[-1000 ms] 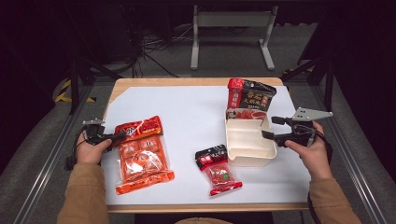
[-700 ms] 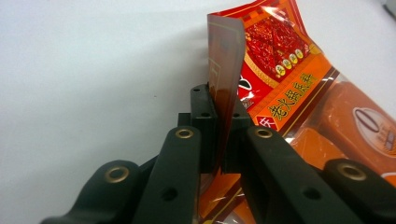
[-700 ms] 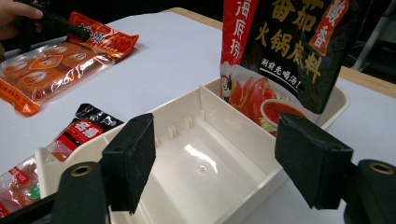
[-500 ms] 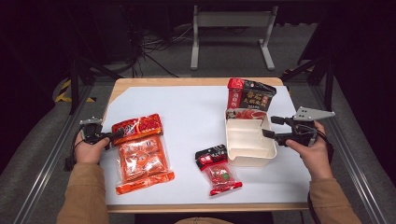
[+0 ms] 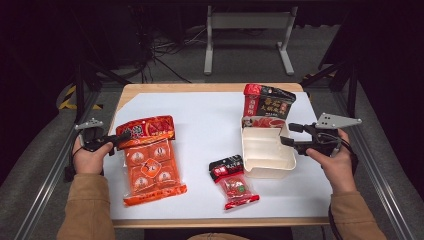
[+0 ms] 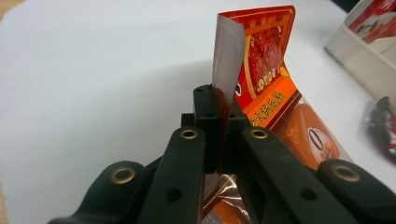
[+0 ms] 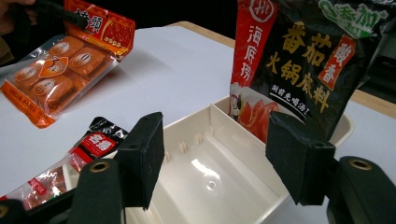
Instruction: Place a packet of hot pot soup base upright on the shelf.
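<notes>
Lifted since the earlier frame, the top edge of the orange snack packet [image 5: 150, 155] is clamped in the closed left tool [image 5: 120, 137], its lower end resting on the tabletop [image 5: 210, 125]. At the right, the white divided tray [image 5: 265, 150] is flanked by the right tool [image 5: 287, 134], whose jaws have just been closing without pressing on it. One dark sauce pouch [image 5: 266, 102] stands in the tray's far compartment; the near one is bare.

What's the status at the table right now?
Left claw shut on orange snack pack, top edge lifted. Right claw open, closing, over white tray. Nothing blocking.
</notes>
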Demonstrator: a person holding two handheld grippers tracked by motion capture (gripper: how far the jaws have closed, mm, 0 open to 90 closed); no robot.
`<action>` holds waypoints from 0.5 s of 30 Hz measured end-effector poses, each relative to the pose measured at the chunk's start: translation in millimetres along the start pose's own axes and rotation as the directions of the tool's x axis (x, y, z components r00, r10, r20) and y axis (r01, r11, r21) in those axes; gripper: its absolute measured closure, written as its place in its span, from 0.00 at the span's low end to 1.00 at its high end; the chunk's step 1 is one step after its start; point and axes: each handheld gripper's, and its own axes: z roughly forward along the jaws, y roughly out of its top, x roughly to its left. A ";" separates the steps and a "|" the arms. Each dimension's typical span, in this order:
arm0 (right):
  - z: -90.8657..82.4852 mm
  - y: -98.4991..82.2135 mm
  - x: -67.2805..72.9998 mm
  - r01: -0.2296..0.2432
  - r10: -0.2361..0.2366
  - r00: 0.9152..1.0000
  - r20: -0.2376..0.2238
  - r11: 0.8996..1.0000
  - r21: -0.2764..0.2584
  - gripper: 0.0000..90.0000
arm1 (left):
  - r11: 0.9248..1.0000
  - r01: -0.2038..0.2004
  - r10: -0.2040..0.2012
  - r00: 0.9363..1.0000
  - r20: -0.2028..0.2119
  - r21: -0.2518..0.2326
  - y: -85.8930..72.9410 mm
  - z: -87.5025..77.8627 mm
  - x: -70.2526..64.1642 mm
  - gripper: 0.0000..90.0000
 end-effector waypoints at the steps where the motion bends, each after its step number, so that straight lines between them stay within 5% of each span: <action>1: -0.3 0.7 0.7 0.003 -0.003 1.000 0.002 1.000 0.000 0.42 | 1.000 -0.006 0.006 1.000 0.000 -0.004 1.8 -2.2 -2.2 1.00; 10: -0.3 4.1 4.3 0.013 -0.013 1.000 -0.005 1.000 -0.007 0.42 | 0.996 -0.023 0.028 0.997 0.066 -0.085 15.6 -15.9 -22.2 1.00; 15: 0.6 8.6 7.2 0.016 -0.016 1.000 -0.017 1.000 -0.023 0.43 | 0.990 -0.075 0.082 0.995 0.056 -0.115 24.0 -21.4 -39.8 1.00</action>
